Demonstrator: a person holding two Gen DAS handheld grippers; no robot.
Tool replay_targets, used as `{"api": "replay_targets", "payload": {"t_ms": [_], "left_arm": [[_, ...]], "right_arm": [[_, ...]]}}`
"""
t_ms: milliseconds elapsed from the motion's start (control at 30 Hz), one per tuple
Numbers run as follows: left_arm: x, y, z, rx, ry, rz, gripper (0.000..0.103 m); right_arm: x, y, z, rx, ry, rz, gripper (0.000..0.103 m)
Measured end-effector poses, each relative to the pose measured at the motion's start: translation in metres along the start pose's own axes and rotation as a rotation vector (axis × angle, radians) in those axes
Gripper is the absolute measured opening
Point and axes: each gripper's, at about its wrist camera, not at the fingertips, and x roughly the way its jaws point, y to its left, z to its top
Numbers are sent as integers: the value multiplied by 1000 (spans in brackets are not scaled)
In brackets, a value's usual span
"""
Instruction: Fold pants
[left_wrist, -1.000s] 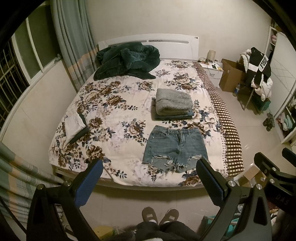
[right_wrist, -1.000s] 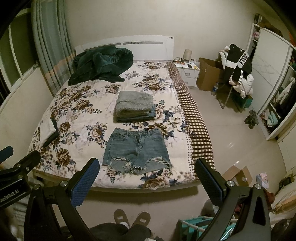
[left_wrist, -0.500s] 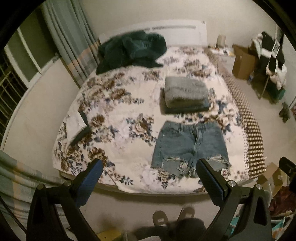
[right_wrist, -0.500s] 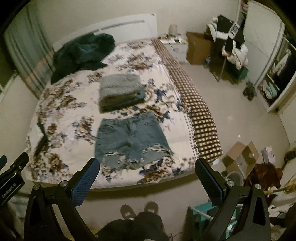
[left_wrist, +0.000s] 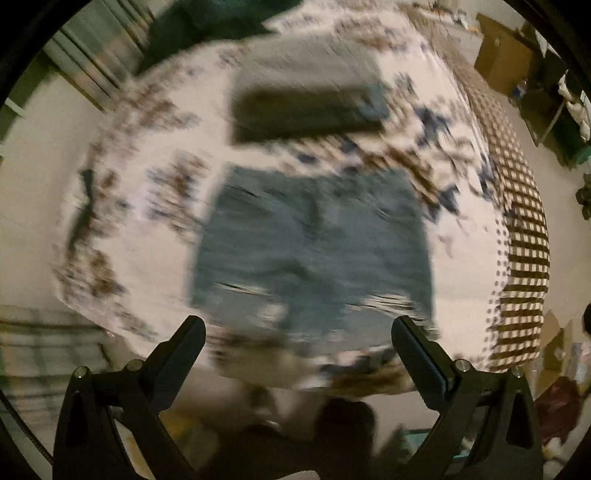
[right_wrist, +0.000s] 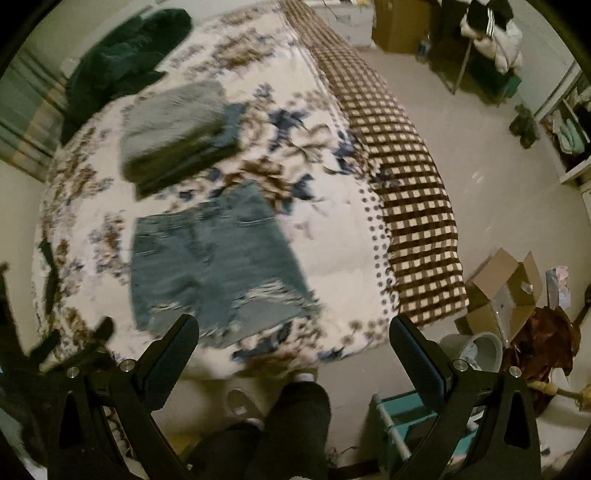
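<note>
A pair of faded blue denim shorts with frayed hems lies spread flat on the floral-print bedspread, waistband away from the foot edge and hems toward it, presumably laid out so it can be folded. Beyond the waistband sits a stack of folded grey and dark garments, likely finished pieces. The left gripper hovers above the hems, fingers spread wide and holding nothing; that view is heavily blurred. The right gripper hangs off the foot edge beside the hems, equally wide and empty.
</note>
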Motion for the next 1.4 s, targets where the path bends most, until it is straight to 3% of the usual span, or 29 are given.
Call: {"api": "replay_targets", "payload": {"t_ms": [100,200,300,433,533,600,633,667,700,900,933,1000,1067,1100,1133,1167,1300,1400], "left_arm": [[63,-51,-4,-5,85,-40,103],[118,-92,-13,-14,117,-56,103],[173,-123,-23,-18,153,-32,103],[211,-139,-39,-26,194,-13,100],[216,-135,-46,-61,154,-31,91],[210,-131,-46,-82,115,-99,54],[206,-129,-45,-82,96,-98,43],[203,-128,-44,-82,85,-100,21],[201,-125,-42,-89,77,-112,6],[190,-90,-41,-172,50,-198,2],[189,-86,-42,-177,49,-208,1],[182,-74,-46,-196,45,-229,1],[171,-58,-52,-217,30,-262,1],[165,-50,-53,-228,21,-275,1],[158,-42,-55,-232,14,-289,1],[153,-36,-57,-234,9,-297,1],[117,11,-59,-261,-35,-333,1],[110,59,-59,-302,-78,-340,1]], "right_arm": [[56,-38,29,22,39,-10,103],[103,-65,49,14,71,-25,103],[145,-77,57,-27,110,-46,103],[188,-75,61,-108,168,-39,103],[212,-57,67,-179,201,-12,103],[228,-40,75,-221,218,17,103],[235,-31,79,-233,226,34,103],[243,-22,83,-245,237,56,103],[251,-12,89,-257,248,84,103],[313,50,114,-304,343,181,103],[324,59,117,-295,370,197,100],[338,71,119,-295,397,209,82],[343,83,121,-311,397,197,49],[342,87,120,-313,387,190,41],[339,92,120,-318,377,187,22],[335,96,120,-323,367,174,13],[301,111,114,-328,310,132,10],[269,128,109,-317,283,137,10]]}}
